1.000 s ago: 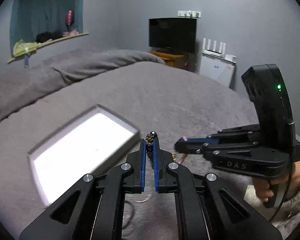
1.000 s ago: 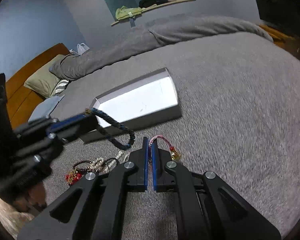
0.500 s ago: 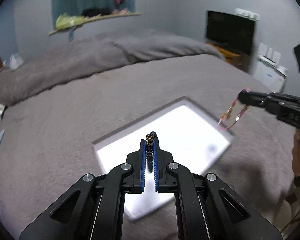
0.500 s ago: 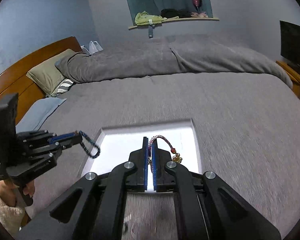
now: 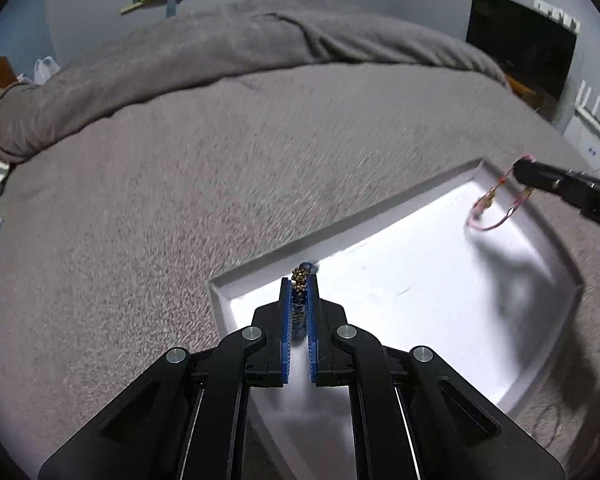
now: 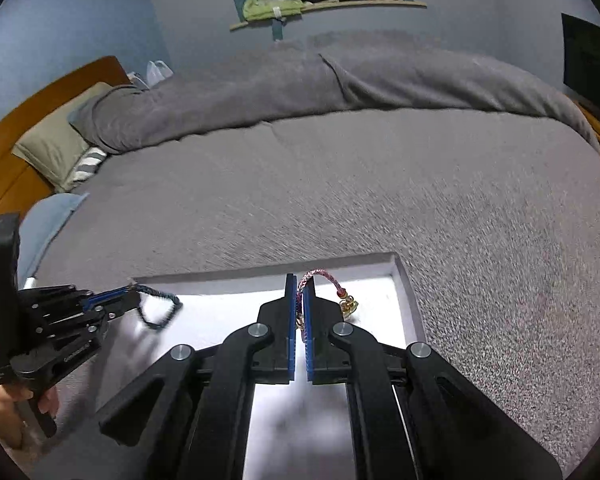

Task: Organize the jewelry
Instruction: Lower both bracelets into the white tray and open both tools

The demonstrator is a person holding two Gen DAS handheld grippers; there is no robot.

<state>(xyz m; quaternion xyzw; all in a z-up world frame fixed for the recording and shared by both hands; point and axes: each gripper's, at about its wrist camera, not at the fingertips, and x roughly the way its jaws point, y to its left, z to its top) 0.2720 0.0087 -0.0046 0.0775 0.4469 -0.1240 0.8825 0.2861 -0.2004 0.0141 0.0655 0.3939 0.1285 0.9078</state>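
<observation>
A shallow white tray (image 5: 500,184) lies on the grey bed; it also shows in the right wrist view (image 6: 410,292). My left gripper (image 5: 299,280) is shut on a dark blue beaded bracelet (image 5: 299,276) with gold beads, held over the tray's near left corner; in the right wrist view the bracelet (image 6: 160,308) dangles from it. My right gripper (image 6: 300,286) is shut on a pink braided bracelet (image 6: 324,276) with a gold charm, held over the tray's far side. In the left wrist view that bracelet (image 5: 490,216) hangs over the tray's far right corner.
The grey blanket (image 6: 380,184) covers the bed around the tray. Pillows (image 6: 56,148) and a wooden headboard (image 6: 8,140) are at the left. A television (image 5: 520,40) stands at the right. A thin ring-like item (image 5: 546,424) lies on the blanket beside the tray.
Both grippers have moved from the jewelry pile up and over the white tray, each carrying its bracelet. Both stay shut.
</observation>
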